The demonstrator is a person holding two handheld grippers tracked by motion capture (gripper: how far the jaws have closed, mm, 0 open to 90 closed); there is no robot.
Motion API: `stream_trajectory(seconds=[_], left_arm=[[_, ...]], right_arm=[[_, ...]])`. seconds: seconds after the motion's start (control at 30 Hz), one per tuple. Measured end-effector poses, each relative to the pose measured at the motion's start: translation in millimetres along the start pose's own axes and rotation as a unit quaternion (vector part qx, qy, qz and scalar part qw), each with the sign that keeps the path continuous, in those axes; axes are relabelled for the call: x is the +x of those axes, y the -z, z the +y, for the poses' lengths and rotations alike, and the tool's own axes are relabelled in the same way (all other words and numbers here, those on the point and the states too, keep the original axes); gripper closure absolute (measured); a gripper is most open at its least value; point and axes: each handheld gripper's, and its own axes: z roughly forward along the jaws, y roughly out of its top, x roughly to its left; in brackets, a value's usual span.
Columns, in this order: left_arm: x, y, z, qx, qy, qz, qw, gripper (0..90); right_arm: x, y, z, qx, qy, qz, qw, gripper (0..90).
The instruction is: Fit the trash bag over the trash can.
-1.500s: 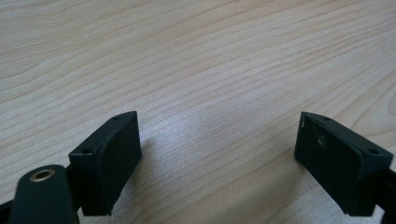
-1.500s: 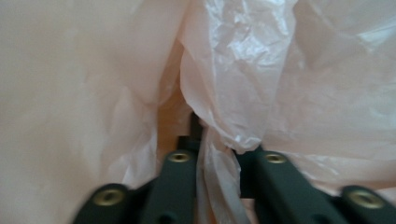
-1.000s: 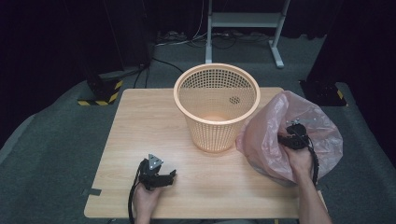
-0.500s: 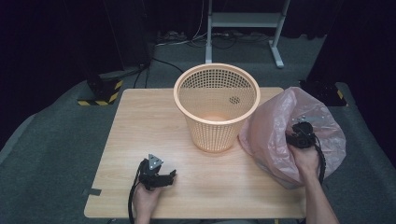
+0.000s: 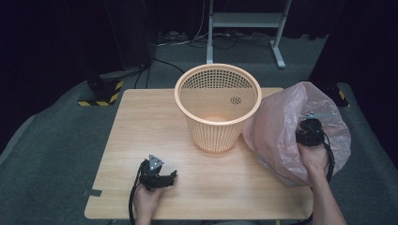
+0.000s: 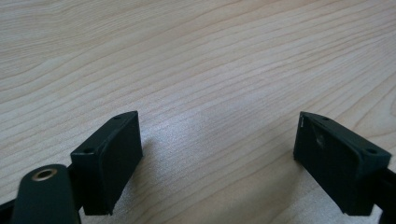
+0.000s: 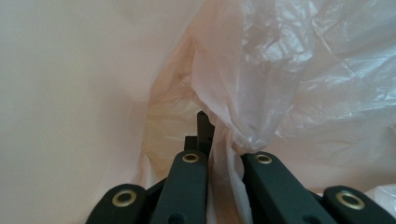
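- The right gripper [image 5: 310, 131] was clenched on the thin pink plastic bag [image 5: 277, 136], at the wooden table's [image 5: 141, 122] right edge, beside the orange perforated basket [image 5: 218, 107].
- The left gripper [image 5: 157, 174], released, rested near the front edge, bare wood around it.

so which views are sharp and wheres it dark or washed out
High view: table evenly lit, surroundings nearly black. Left gripper view: wood grain crisp, soft sheen between the jaws. Right gripper view: pink bag close up, its left side a pale blur, creases sharper at right.

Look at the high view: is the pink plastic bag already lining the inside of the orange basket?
No, the pink plastic bag sits on the table beside the orange basket, held by the right claw.
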Motion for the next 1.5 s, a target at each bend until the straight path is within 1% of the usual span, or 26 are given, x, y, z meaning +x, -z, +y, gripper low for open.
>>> stream_trajectory(seconds=[0.17, 0.23, 0.27, 0.4, 0.53, 0.67, 0.73, 0.77, 0.8, 0.83, 1.0, 1.13, 1.33, 1.43, 1.5], left_arm=[[0.0, 0.0, 0.0, 0.000, 0.000, 0.000, 1.0000, 15.2], [0.2, -0.1, 0.1, 0.000, 0.000, 0.000, 1.0000, 15.3], [0.1, -0.1, 0.1, 0.000, 0.001, 0.000, 1.0000, 15.2], [0.1, -0.1, 0.1, 0.000, 0.000, 0.001, 1.0000, 15.3], [0.0, 0.0, 0.2, 0.001, 0.000, 0.002, 1.0000, 15.4], [0.4, -0.4, 0.5, 0.001, 0.000, 0.001, 1.0000, 15.3], [0.4, -0.4, 0.5, 0.001, -0.001, 0.001, 1.0000, 15.3], [0.4, -0.4, 0.5, 0.001, -0.001, 0.001, 1.0000, 15.3], [0.5, -0.5, 0.6, 0.001, -0.001, 0.000, 1.0000, 15.3], [0.5, -0.5, 0.6, 0.001, 0.000, 0.000, 1.0000, 15.3], [0.6, -0.6, 0.7, 0.001, 0.000, 0.000, 1.0000, 15.3], [0.6, -0.5, 0.6, 0.001, 0.000, 0.000, 1.0000, 15.3], [0.6, -0.5, 0.7, 0.001, 0.000, 0.000, 1.0000, 15.3], [0.5, -0.6, 0.6, 0.001, 0.000, 0.000, 1.0000, 15.3], [0.5, -0.5, 0.6, 0.001, -0.001, 0.000, 1.0000, 15.3]], right_arm=[[0.5, 9.1, 3.1, -0.011, 0.001, 0.000, 0.9999, 88.9], [0.5, 11.9, 5.3, -0.011, 0.001, 0.003, 0.9999, 89.0], [0.3, 13.0, 7.1, -0.011, 0.004, 0.001, 0.9999, 88.9], [1.5, 17.8, 10.7, -0.025, 0.004, 0.006, 0.9997, 89.0], [-0.1, 25.0, 11.7, -0.036, -0.007, 0.016, 0.9992, 89.1], [0.5, 31.0, 13.5, -0.031, 0.002, 0.011, 0.9995, 89.1], [0.6, 36.3, 15.2, -0.037, -0.002, 0.014, 0.9992, 89.2], [0.6, 36.3, 15.2, -0.037, -0.002, 0.014, 0.9992, 89.2], [2.9, 42.8, 15.4, -0.042, 0.003, 0.016, 0.9990, 89.2], [3.5, 44.8, 15.2, -0.043, 0.002, 0.014, 0.9990, 89.2], [-1.2, 55.8, 15.0, -0.048, -0.001, 0.014, 0.9987, 89.2], [-0.6, 64.4, 16.1, -0.053, 0.000, 0.012, 0.9985, 89.2], [2.8, 66.0, 19.4, -0.056, 0.004, 0.014, 0.9983, 89.2], [5.2, 68.2, 21.1, -0.065, 0.010, 0.013, 0.9978, 89.2], [5.5, 71.5, 21.9, -0.070, 0.011, 0.019, 0.9973, 89.2]])
